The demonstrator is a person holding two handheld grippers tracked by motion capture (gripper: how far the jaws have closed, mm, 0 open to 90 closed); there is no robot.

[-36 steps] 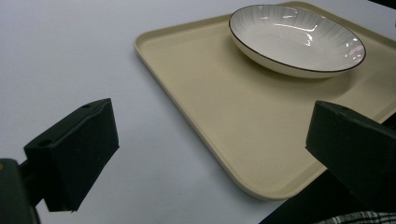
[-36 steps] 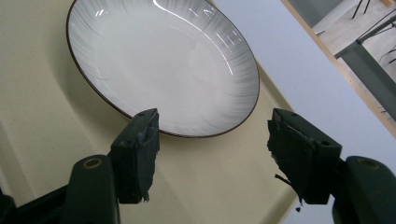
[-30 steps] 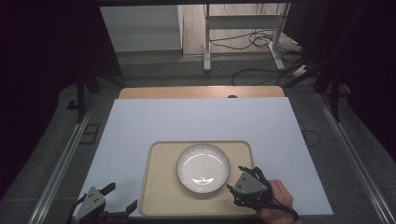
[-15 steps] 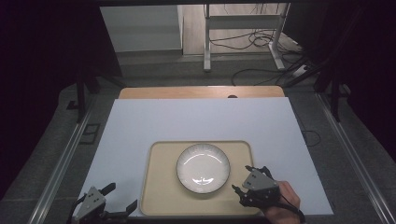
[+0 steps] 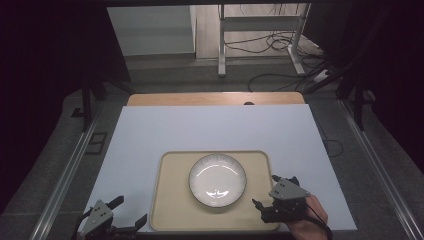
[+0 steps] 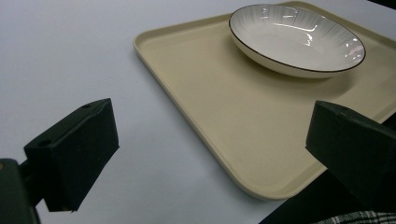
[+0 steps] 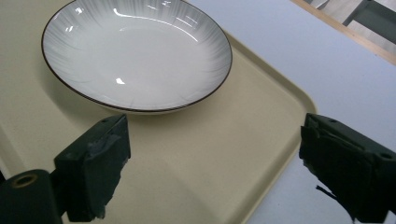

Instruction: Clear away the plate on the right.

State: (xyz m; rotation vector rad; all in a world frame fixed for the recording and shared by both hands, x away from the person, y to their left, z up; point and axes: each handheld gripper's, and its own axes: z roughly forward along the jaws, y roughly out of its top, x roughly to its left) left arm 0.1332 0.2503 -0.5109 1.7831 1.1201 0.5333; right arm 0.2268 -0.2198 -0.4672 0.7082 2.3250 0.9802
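Note:
A white bowl-like plate with a dark rim lies in the middle of a beige tray near the table's front edge. My right gripper stands open over the tray's right front corner, a short way from the plate, with nothing between its jaws. The tray's rounded corner lies between the jaws in the right gripper view. My left gripper is open at the table's front left, just off the tray's left front corner. The plate sits farther off in the left gripper view.
The tray rests on a white sheet covering the table, with a wooden strip at the far edge. Beyond the table are a metal frame and cables on the floor. Rails run along both sides.
My right gripper has drawn back from the plate toward the tray's right front corner. The left gripper has stayed in place.

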